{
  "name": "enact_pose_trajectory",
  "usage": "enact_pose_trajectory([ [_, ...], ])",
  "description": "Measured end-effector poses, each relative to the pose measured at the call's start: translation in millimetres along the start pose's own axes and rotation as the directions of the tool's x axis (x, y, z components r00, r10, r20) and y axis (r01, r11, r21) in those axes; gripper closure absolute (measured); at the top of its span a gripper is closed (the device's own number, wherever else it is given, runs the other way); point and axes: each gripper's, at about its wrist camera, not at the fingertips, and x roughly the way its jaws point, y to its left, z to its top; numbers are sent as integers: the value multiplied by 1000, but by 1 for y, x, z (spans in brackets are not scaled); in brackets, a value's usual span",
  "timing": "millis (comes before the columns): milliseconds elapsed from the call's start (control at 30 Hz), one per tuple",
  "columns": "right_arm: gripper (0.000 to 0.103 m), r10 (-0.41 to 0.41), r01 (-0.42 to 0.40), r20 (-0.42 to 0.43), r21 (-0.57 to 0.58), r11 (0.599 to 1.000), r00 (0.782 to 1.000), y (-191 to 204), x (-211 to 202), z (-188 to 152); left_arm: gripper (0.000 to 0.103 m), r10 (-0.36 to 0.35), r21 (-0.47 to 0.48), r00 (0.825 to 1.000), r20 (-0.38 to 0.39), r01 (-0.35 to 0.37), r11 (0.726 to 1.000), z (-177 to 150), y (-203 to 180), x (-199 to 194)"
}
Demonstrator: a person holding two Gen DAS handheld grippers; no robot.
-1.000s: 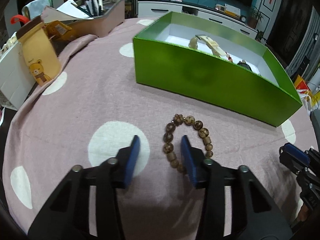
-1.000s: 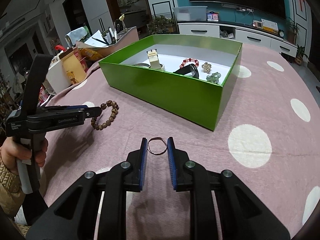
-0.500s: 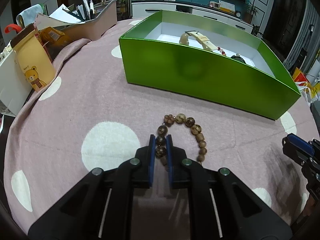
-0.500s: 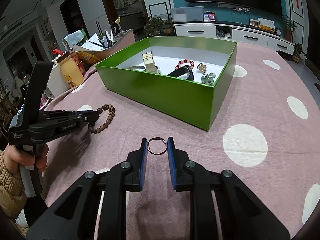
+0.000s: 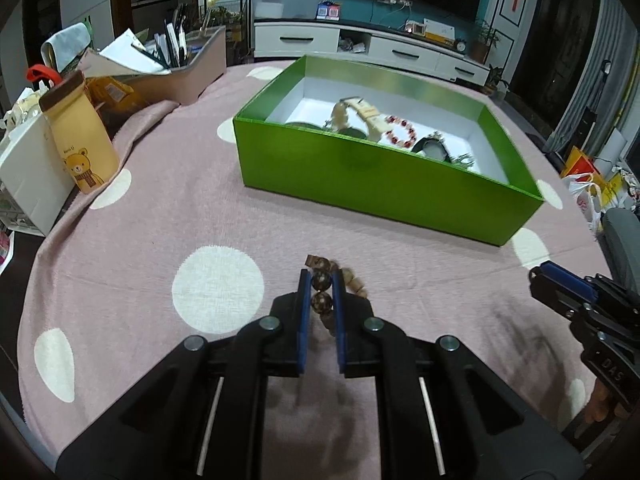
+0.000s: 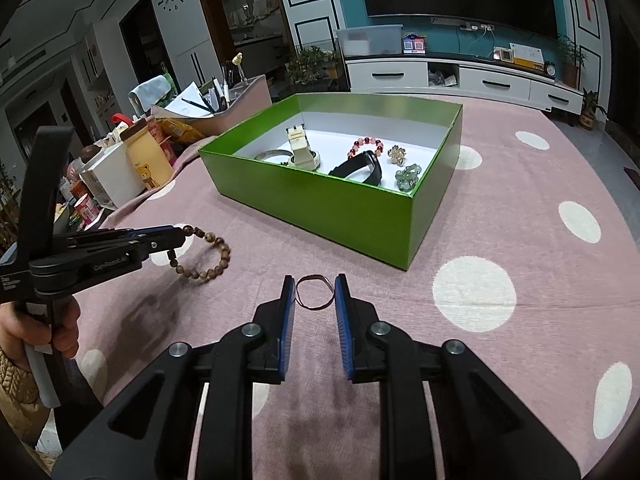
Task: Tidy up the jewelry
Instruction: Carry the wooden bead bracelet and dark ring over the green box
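Observation:
My left gripper (image 5: pixel 319 280) is shut on a brown wooden bead bracelet (image 5: pixel 322 281) and holds it lifted above the pink dotted cloth; the bracelet (image 6: pixel 208 256) hangs from that gripper (image 6: pixel 180 236) in the right wrist view. My right gripper (image 6: pixel 315 292) is shut on a thin metal ring bangle (image 6: pixel 315 291), pinched between its blue pads (image 6: pixel 289 300). The open green box (image 5: pixel 384 176) stands ahead, also shown in the right wrist view (image 6: pixel 320 200), holding a beige watch (image 6: pixel 301 148), a red bead bracelet (image 6: pixel 365 145), a black band (image 6: pixel 360 168) and other pieces.
A yellow bear carton (image 5: pixel 80 136) and a white box (image 5: pixel 28 176) stand at the left. A pink tray of pens and papers (image 5: pixel 176 68) sits at the back left. The right gripper shows at the right edge of the left wrist view (image 5: pixel 580 300).
My left gripper closed on the bead bracelet, then lifted it off the cloth. The right gripper stayed pinched on the bangle and barely moved.

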Motion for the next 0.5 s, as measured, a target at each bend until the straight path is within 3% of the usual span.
enact_pose_trajectory([
  [500,83,-1,0,56,17,1000,998,-1,-32,-2,93,-36,42,997,63,33,999,-3,-23,-48],
])
